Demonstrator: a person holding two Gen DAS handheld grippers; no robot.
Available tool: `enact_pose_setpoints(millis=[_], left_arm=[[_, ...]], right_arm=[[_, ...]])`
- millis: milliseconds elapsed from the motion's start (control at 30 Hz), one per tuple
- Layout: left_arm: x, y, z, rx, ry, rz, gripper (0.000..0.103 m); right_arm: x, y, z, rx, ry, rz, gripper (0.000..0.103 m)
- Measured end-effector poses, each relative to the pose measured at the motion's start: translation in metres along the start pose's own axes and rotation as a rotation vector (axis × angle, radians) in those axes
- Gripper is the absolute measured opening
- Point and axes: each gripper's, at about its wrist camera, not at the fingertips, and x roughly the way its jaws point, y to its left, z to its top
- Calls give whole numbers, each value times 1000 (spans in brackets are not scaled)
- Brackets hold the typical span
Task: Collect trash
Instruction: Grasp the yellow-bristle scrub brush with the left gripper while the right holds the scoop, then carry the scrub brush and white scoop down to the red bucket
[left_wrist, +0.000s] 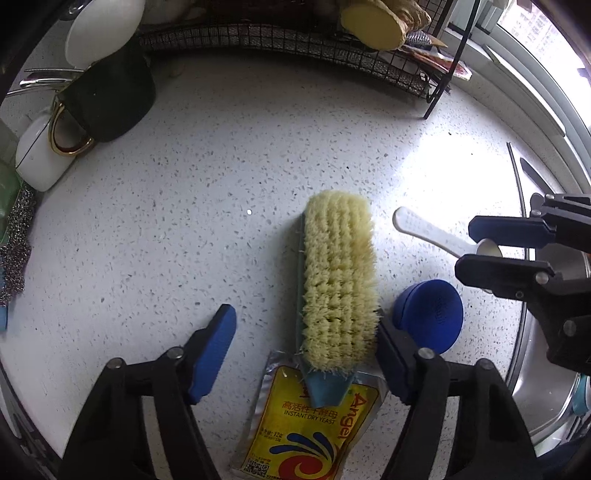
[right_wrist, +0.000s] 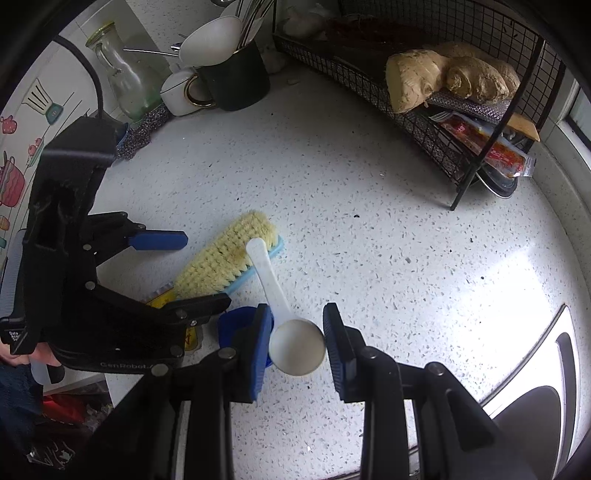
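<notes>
Left tool (left_wrist: 304, 354) spread wide over the yellow foil yeast sachet (left_wrist: 308, 421), flat on the speckled white counter (left_wrist: 184, 221) beneath the yellow-bristled scrub brush (left_wrist: 338, 280). Right tool (right_wrist: 297, 343) nearly closed around the white plastic measuring scoop (right_wrist: 295, 347); grip unclear.

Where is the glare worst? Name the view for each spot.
Left wrist view: window light blows out the counter right of the brush, washing out the spoon handle. Right wrist view: glare whitens the counter's lower right and the window edge; the rack stays legible, its wires bent by fisheye.
</notes>
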Motion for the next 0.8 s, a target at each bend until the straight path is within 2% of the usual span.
enact_pose_setpoints(millis=[33, 100, 167, 533, 800], left_arm=[[-1, 0, 1, 1, -3, 2, 47], [-3, 0, 4, 13, -7, 12, 36], [-5, -1, 3, 22, -17, 38, 36], [-62, -1, -34, -2, -105, 34, 36], [-106, -1, -80, -19, -152, 37, 36]], right_arm=[[0, 1, 1, 2, -1, 1, 27], [-3, 3, 3, 0, -10, 4, 27], [-8, 6, 5, -13, -22, 4, 27], [-44, 22, -7, -33, -68, -23, 27], [-82, 58, -27, -85, -116, -28, 27]])
